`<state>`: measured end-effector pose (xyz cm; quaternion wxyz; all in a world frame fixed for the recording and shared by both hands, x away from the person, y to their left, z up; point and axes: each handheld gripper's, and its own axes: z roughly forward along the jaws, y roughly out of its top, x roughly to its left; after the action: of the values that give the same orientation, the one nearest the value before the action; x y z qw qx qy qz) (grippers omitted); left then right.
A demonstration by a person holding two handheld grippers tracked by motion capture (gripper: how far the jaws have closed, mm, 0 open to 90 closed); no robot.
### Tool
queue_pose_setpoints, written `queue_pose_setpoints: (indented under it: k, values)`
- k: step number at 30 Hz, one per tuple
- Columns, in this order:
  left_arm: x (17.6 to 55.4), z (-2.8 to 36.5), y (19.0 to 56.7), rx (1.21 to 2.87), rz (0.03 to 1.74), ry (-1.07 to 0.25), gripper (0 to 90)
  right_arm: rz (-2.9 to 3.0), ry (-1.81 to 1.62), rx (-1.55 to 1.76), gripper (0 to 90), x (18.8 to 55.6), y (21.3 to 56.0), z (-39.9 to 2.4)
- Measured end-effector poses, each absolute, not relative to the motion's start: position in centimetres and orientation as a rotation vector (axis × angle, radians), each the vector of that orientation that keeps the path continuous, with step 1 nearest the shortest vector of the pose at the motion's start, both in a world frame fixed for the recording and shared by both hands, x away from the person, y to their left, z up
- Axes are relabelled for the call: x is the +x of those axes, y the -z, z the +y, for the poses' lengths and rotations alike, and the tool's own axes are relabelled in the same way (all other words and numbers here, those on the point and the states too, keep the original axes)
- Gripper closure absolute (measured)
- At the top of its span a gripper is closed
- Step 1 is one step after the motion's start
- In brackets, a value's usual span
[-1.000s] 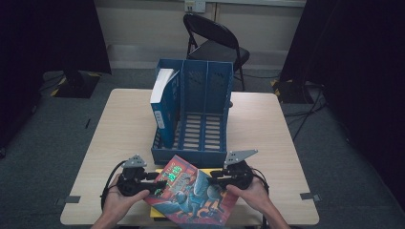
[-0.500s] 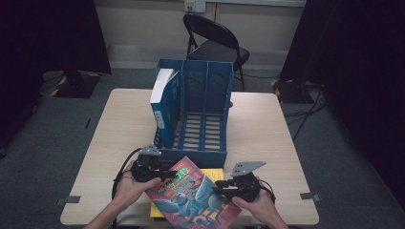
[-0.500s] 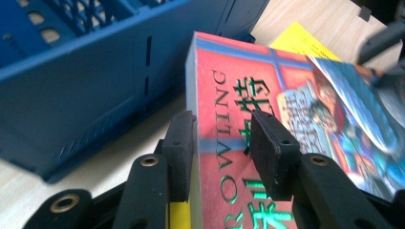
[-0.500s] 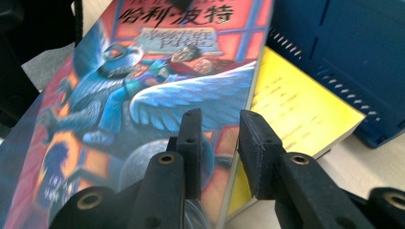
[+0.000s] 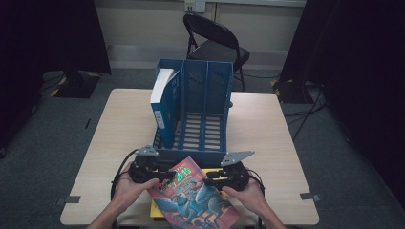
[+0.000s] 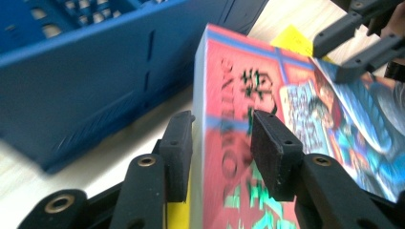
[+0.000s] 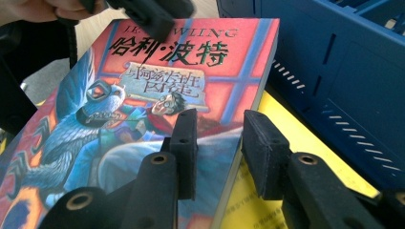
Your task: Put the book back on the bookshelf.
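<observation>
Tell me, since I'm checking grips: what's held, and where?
The red book: left tool and right tool straddle its opposite edges, jaws just opening; firm grip unclear.

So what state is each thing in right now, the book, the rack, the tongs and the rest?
Red book: closed, tilted, over a yellow book.
Left tongs: astride the red book's spine edge.
Right tongs: astride its other edge.
Rack: upright on the table.
Blue book: upright in the rack's left slot.
Chair: unfolded.

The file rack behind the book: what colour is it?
Blue, all over. The file rack shows best in the high view.
</observation>
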<state>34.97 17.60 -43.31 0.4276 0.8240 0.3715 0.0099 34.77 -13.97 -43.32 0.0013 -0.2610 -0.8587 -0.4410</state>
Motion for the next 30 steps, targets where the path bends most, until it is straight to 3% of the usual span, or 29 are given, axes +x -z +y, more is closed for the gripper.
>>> queue_pose_setpoints:
  k: [9,19,30]
  values:
    - [32.1,21.9,43.2,2.023,0.972,-0.029,52.9,-2.699,1.382,-0.837,67.6,34.7,43.4,-14.0]
    - [30.0,23.5,43.6,2.039,0.974,-0.033,47.4,-2.692,1.384,-0.843,67.9,34.7,43.5,-14.0]
    - [29.2,23.8,44.5,2.007,0.977,-0.069,49.5,-2.673,1.404,-0.879,68.2,34.4,43.6,-14.2]
